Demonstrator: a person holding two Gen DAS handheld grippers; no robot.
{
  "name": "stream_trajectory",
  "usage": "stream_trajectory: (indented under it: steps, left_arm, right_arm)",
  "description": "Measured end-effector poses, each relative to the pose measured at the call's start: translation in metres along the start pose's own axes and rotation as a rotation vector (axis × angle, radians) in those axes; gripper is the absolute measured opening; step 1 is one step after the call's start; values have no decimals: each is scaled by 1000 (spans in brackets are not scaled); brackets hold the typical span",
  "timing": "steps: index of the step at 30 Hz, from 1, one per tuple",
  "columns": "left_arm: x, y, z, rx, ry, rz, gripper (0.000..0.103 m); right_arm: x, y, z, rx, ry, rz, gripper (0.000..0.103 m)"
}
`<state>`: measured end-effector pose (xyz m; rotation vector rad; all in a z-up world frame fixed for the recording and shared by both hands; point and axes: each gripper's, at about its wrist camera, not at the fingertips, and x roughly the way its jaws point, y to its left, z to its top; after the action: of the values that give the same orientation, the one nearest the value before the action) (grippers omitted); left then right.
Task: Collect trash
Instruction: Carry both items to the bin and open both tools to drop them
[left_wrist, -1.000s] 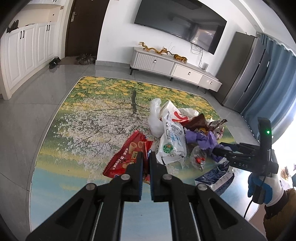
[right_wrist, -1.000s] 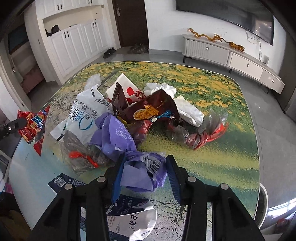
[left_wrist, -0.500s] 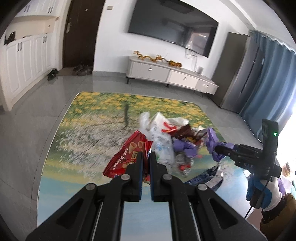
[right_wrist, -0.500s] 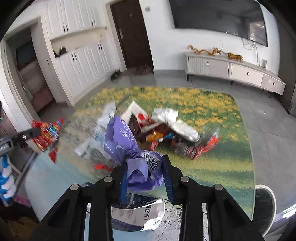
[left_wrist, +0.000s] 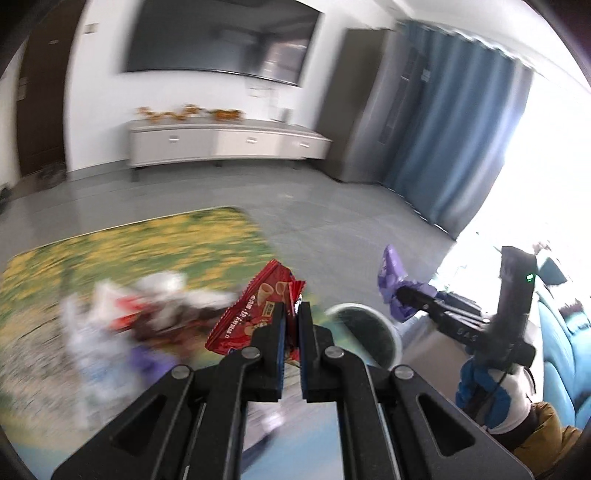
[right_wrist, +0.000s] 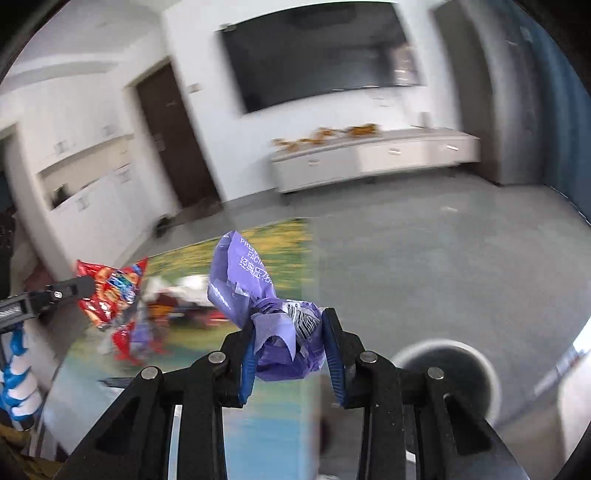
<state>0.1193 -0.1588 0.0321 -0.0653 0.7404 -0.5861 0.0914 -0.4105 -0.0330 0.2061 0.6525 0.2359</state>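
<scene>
Both grippers swung toward bin (right_wrist: 448, 365), crumpled purple wrapper (right_wrist: 273, 317), red packet (left_wrist: 255, 310)

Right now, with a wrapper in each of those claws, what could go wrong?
The left gripper pinches the red snack bag only near one edge, so it might slip out mid-swing. The purple wrapper in the right gripper trails a loose flap that could catch the round bin's rim.

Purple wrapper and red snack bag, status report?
Left hand-held gripper shut on red snack bag. Right hand-held gripper shut on purple wrapper. Round bin ahead, unobstructed.
</scene>
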Motion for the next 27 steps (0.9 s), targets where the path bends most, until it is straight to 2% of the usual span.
stream_trajectory:
  steps: [5,8,11,17,19,21,23,27]
  left_arm:
    - [69,-66,22,71,41,-90,5]
    - [105,-98,28,101,68,-122,6]
    - [141,-121,32,123,89,-137,6]
    - [195,-139,37,105,126,-150,7]
    - [200,-143,35,95,141,-165,12]
    - [211,-143,34,75,156,-174,38]
    - [214,-143,33,62,148,-171,51]
    - [215,-141,31,49,159,-193,52]
  right_arm:
    - [-8,-73,-13,94,13,-125,31]
    - [-5,-102,-19,134,24,-166,32]
    - [5,-128,-27,168,39,-187,34]
    - [26,-165,-37,222,73,-227,38]
    - [30,-171,-38,230,80,-239,41]
    - [32,-174,-39,232,84,-253,63]
    - [32,-175,-41,229,86,-274,69]
    - [31,-177,-43,235,95,-305,73]
